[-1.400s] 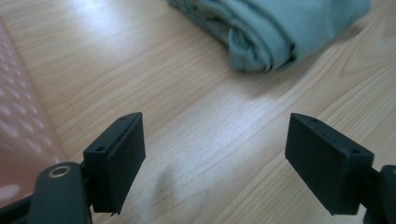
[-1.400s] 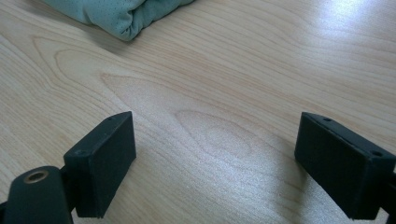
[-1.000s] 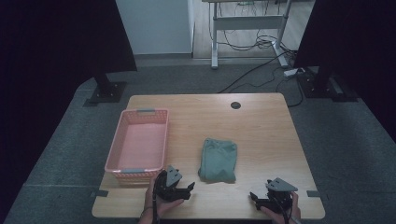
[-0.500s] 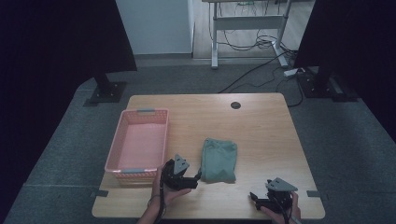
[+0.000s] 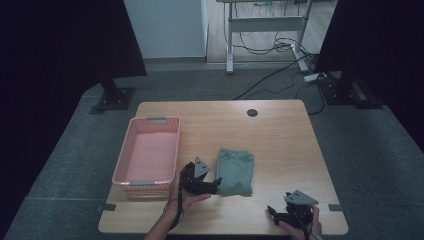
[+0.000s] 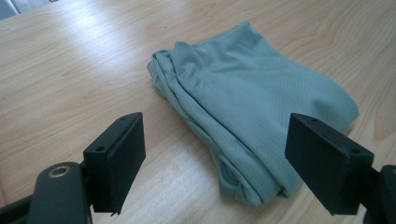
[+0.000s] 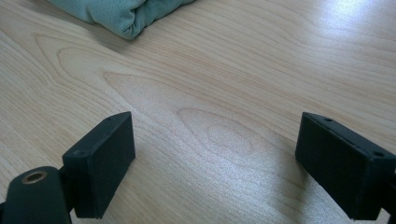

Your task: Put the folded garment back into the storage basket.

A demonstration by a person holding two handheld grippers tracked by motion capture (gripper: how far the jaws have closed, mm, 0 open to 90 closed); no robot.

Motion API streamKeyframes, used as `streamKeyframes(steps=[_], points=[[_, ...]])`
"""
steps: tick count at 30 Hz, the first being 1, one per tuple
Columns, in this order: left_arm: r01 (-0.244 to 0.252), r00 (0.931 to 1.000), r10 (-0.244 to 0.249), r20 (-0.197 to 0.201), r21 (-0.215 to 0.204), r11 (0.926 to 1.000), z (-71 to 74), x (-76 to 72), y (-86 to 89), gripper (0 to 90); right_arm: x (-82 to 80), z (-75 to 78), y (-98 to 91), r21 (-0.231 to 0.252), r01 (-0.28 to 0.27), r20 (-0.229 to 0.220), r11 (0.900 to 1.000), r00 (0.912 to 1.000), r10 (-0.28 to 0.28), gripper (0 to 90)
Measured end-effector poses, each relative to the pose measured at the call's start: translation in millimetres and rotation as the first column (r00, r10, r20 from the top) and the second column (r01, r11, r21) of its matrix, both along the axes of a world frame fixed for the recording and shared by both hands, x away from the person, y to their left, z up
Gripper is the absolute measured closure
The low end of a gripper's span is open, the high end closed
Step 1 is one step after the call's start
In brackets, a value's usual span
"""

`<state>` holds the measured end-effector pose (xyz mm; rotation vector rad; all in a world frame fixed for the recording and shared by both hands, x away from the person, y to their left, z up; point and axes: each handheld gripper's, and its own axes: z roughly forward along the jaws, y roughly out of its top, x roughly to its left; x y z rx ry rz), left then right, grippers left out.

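Near the counter's front edge: folded green cloth [image 5: 235, 171], left gripper [image 5: 212, 184] just beside it, jaws released. Front right corner: right gripper [image 5: 272, 212], jaws released, empty.

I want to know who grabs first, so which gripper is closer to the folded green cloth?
Left. The left gripper sits right at the folded green cloth's near-left edge, open. The right gripper rests apart, near the table's front right edge, open.

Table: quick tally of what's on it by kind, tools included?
Basket, pink: 1
Folded cloth, green: 1
Tools: 2, left tool and right tool, both open and holding nothing
Total: 4
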<state>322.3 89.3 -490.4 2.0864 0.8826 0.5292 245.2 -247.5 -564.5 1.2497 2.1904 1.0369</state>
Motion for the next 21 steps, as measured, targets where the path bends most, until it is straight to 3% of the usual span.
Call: streamKeyframes(steps=[4, 8, 21], points=[[0.000, 1.0000, 0.000, -0.009, -0.019, 0.9998, 0.4, 7.0, -2.7, 19.8, 0.0, 0.0, 0.0, 0.001, 0.000, 0.000, 1.0000, 1.0000, 0.000, 11.6], [0.007, 0.9999, -0.007, -0.013, -0.005, 1.0000, 0.5, 13.1, -6.9, 19.7, -0.1, -0.1, 0.0, 0.001, 0.001, 0.001, 1.0000, 1.0000, -0.001, 11.5], [-0.001, 1.0000, 0.001, -0.008, -0.032, 0.9995, 5.4, 32.2, -17.0, 19.6, -0.3, -0.2, 0.1, 0.001, 0.002, 0.002, 1.0000, 1.0000, -0.002, 11.6]])
